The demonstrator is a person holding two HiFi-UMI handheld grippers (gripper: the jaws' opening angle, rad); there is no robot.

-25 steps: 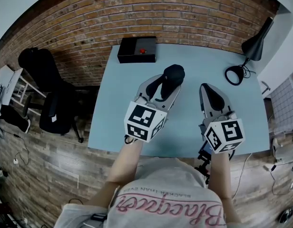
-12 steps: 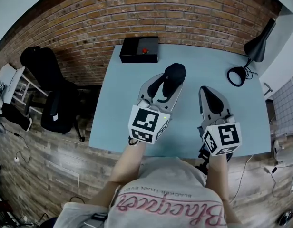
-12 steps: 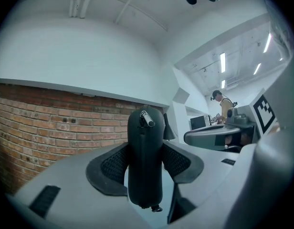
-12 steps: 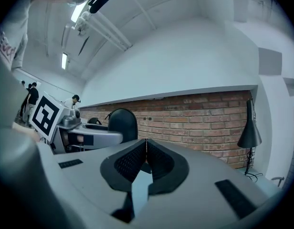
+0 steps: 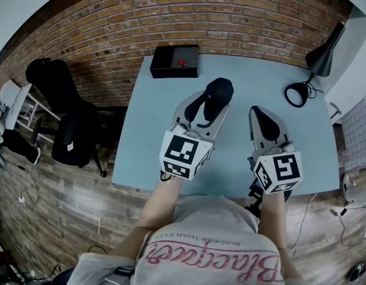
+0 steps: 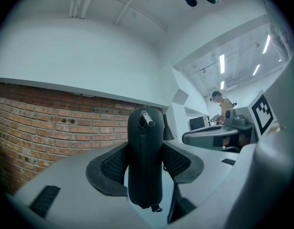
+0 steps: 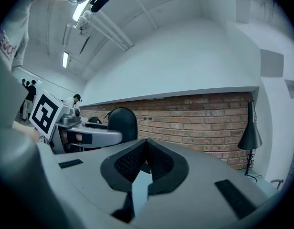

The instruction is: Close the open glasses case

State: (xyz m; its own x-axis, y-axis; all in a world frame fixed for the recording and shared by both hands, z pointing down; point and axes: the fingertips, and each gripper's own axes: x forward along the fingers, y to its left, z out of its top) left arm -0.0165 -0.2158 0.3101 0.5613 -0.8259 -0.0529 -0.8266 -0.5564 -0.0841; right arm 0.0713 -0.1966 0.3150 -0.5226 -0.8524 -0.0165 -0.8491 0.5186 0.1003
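Observation:
A black zip-up glasses case (image 6: 144, 161) stands upright between the pads of my left gripper (image 6: 145, 162), which is shut on it; the zipper pull shows at its top. In the head view the glasses case (image 5: 218, 91) sticks out past the left gripper (image 5: 208, 104) above the middle of the light blue table (image 5: 147, 117). My right gripper (image 5: 265, 122) hovers to the right of it, shut with its pads together and nothing between them. From the right gripper view the case (image 7: 122, 123) rises at the left behind the left gripper's body, and the right gripper (image 7: 146, 162) holds nothing.
A black box with a red button (image 5: 174, 62) sits at the table's far left edge against the brick wall. A black desk lamp (image 5: 314, 64) stands at the far right corner. A black office chair (image 5: 67, 123) is on the floor to the left.
Both grippers have drifted very slightly to the right; the case stays held in the left gripper. Little else differs.

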